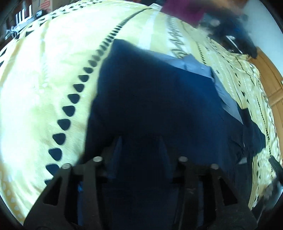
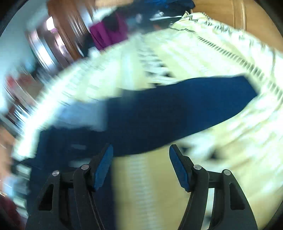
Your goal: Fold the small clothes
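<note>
A dark navy garment lies spread on a yellow bedspread with black triangle rows; a lighter blue-grey part shows at its far edge. My left gripper hovers low over the near part of the garment, fingers apart, with only flat cloth visible in the gap. In the blurred right wrist view the same garment stretches across the bedspread. My right gripper stands open at the garment's near edge, its blue pads wide apart and nothing between them.
A person's magenta top and a blurred black gripper show at the bed's far right. Wooden cabinet doors stand beside the bed. Magenta cloth and wooden furniture lie beyond the bed's far edge.
</note>
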